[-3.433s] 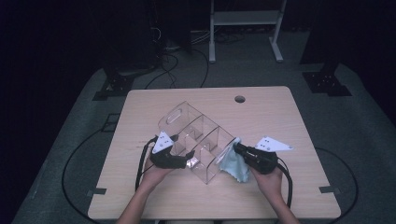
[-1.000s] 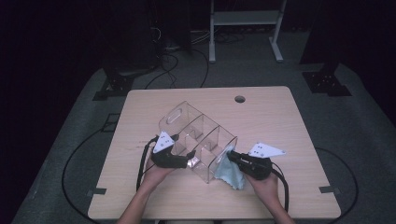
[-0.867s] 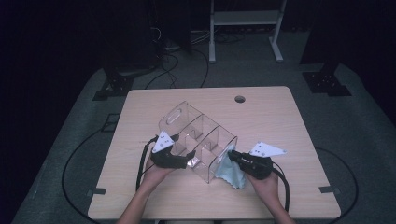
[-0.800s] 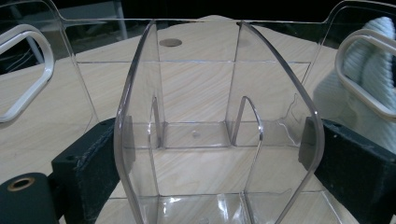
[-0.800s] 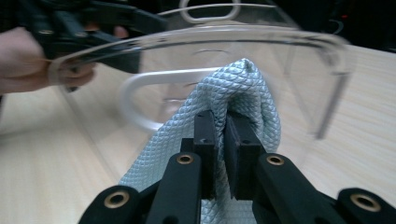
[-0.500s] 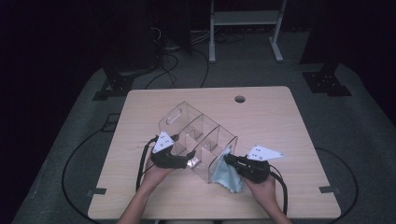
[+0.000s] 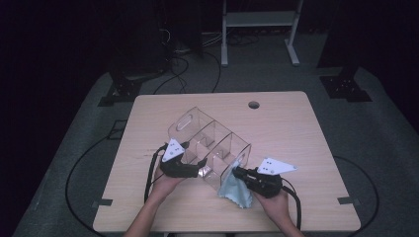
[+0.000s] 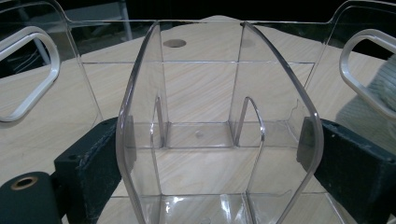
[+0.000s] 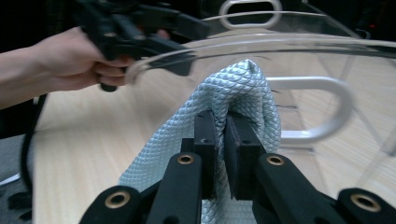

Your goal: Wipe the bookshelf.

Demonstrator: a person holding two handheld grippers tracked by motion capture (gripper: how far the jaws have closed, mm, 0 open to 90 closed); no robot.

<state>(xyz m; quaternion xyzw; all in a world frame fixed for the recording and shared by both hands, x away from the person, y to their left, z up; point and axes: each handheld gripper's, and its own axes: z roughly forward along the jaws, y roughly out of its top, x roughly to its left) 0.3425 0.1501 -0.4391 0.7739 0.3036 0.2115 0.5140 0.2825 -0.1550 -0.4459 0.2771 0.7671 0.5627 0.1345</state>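
Observation:
A clear plastic organizer with several compartments and a handle slot at each end stands on the wooden table. At its near left side my left gripper spans it. In the left gripper view the black pads press on both sides of a curved clear section. My right gripper is shut on a light blue cloth and holds it against the organizer's near right end. In the right gripper view the jaws pinch a fold of the quilted cloth beside the white-edged handle slot.
A round cable hole sits near the table's far edge. Black cables trail from both grippers toward the near edge. A white metal stand and more cables stand on the dark floor beyond the table. The other hand with its gripper shows past the cloth.
My right gripper with the cloth has slid a little toward the near edge along the organizer's end. The left gripper and the organizer have stayed put.

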